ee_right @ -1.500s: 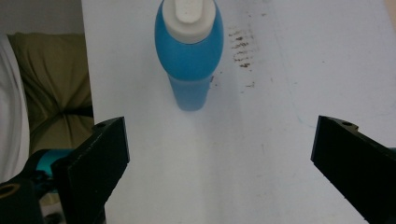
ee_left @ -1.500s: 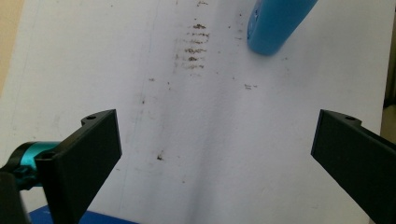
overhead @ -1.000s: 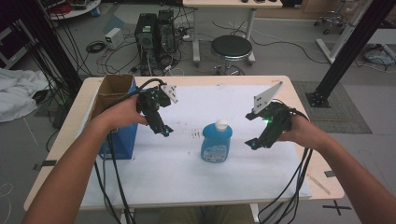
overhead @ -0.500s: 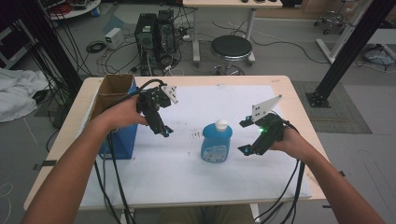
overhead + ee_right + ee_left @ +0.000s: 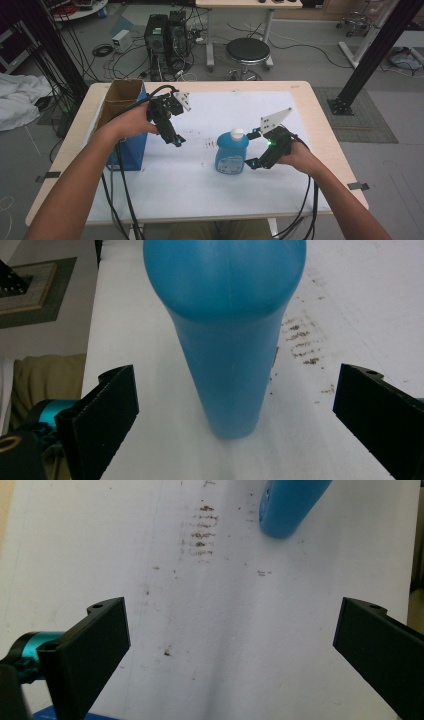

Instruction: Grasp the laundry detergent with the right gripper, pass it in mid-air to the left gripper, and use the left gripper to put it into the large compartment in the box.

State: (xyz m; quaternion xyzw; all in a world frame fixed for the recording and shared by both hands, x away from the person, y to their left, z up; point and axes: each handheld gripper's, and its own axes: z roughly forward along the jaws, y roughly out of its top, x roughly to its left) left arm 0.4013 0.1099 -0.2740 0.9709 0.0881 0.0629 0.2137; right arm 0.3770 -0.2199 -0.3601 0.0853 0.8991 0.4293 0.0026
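Observation:
A blue bottle (image 5: pixel 231 152) with a white cap (image 5: pixel 236 133) stands upright on the white sheet (image 5: pixel 200 190), near the table's middle. My right gripper (image 5: pixel 251 149) is open just to the right of the bottle. In the right gripper view the bottle (image 5: pixel 227 340) stands close ahead, between the spread jaws of the right gripper (image 5: pixel 235 375), and neither jaw touches it. My left gripper (image 5: pixel 175 140) hovers open to the left of the bottle, pointing down at the sheet. The left gripper (image 5: pixel 232 610) holds nothing, and the bottle (image 5: pixel 290 505) lies beyond its jaws.
An open cardboard box (image 5: pixel 122 115) with blue sides stands at the table's left, beside my left hand. Dark smudges (image 5: pixel 207 145) mark the sheet left of the bottle. Beyond the far edge are a stool (image 5: pixel 247 50) and computer towers (image 5: pixel 165 35).
My right gripper has moved left and nearer, from well right of the bottle to right beside it. The left gripper has barely moved.

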